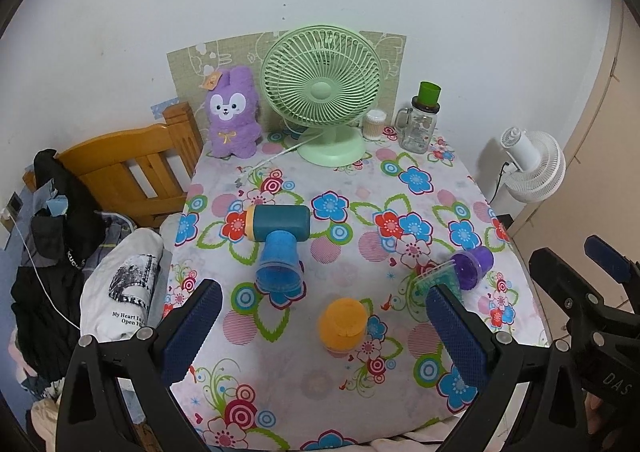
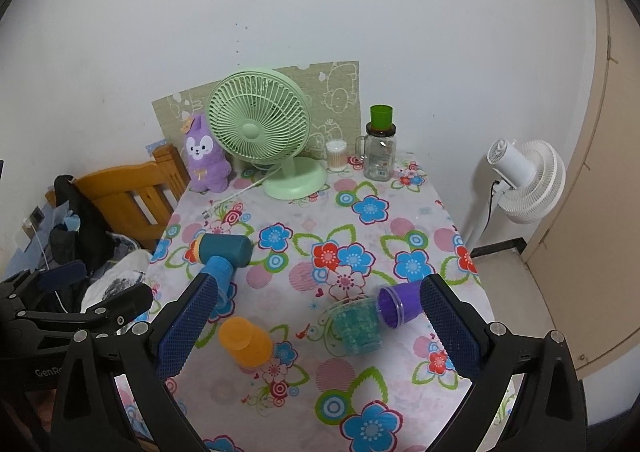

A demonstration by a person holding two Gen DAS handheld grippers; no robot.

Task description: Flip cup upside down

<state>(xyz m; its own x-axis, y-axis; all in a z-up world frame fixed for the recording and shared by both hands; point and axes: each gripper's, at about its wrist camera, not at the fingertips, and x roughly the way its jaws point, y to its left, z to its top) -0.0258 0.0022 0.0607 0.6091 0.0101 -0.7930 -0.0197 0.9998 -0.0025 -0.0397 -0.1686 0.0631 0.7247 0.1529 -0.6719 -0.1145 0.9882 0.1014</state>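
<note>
An orange cup (image 1: 343, 323) stands upside down on the floral tablecloth (image 1: 320, 380); it also shows in the right wrist view (image 2: 245, 341). A blue cup (image 1: 279, 265) lies on its side with its mouth towards me, its base against a teal container (image 1: 280, 223). A purple cup (image 2: 399, 303) lies on its side beside a clear teal-patterned cup (image 2: 355, 326). My left gripper (image 1: 324, 330) is open above the near table edge, around the orange cup's area. My right gripper (image 2: 320, 328) is open and empty, with the orange and teal cups between its fingers in view.
A green desk fan (image 1: 322, 92), a purple plush rabbit (image 1: 232, 116), a cotton swab jar (image 1: 374, 124) and a glass mug jar with a green cup on top (image 1: 420, 124) stand at the table's back. A wooden bed frame (image 1: 132, 168) and clothes lie left. A white floor fan (image 2: 524, 180) stands right.
</note>
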